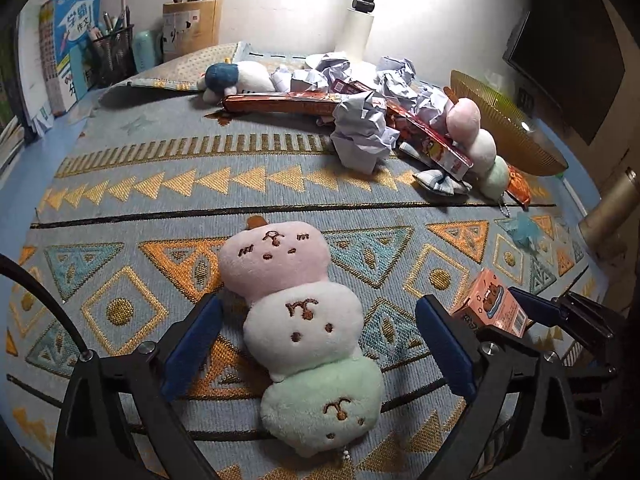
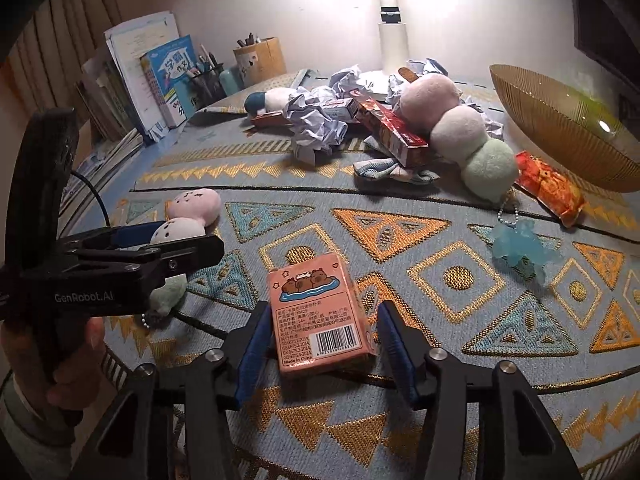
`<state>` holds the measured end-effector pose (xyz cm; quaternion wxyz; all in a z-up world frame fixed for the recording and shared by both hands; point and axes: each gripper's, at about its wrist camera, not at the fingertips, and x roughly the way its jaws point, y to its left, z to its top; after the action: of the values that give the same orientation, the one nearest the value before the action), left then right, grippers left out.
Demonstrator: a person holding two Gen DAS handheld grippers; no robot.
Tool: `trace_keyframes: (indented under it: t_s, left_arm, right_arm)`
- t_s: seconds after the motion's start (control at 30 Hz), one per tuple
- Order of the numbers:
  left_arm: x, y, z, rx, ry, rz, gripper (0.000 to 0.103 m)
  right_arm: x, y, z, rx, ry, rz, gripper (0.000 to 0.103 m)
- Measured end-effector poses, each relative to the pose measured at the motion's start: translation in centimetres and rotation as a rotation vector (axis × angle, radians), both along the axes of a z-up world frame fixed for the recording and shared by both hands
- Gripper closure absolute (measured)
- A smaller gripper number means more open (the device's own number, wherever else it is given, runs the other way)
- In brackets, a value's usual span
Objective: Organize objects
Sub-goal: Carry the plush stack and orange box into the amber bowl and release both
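Left gripper (image 1: 316,344): open, three-ball plush (image 1: 304,320) between untouched pads; centre before squeezing. Right gripper (image 2: 320,348): open, straddling capybara card box (image 2: 316,316); close squarely.

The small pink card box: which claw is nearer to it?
Right. The right claw has the pink card box between its fingers; the left claw straddles the three-ball plush beside it.
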<state>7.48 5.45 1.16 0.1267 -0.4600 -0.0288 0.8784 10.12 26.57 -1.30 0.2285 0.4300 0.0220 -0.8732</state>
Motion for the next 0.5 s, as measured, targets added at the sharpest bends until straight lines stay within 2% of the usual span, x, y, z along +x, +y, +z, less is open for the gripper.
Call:
trace_keyframes:
  t_s: [0.03,0.07,0.1,0.23,0.37,0.5]
  left_arm:
    - [0.3,0.4,0.1,-0.056,0.017,0.008,0.033]
    - [0.3,0.8,0.1,-0.116,0.025,0.011,0.053]
    - [0.4,0.9,0.2,-0.144,0.027,0.007,0.055]
    - [0.4,0.9,0.9,-0.071,0.023,-0.009,0.055]
    - [0.1,2.2,2.7,-0.054,0.062,-0.056,0.055]
    - [-1.2,4.9,5.4,-0.046,0.117,-0.110,0.055]
  right_arm:
    - [0.2,-0.1,0.0,0.006,0.007,0.010,0.059]
    - [0.4,-0.3,0.0,0.018,0.019,0.013,0.060]
    - [0.6,-0.5,0.0,0.028,0.030,0.014,0.060]
    - [0.8,-0.1,0.4,-0.013,0.031,0.032,0.061]
    - [1.1,1.5,2.4,-0.026,0.102,-0.003,0.062]
    - [-0.2,4.9,5.3,-0.070,0.147,-0.080,0.063]
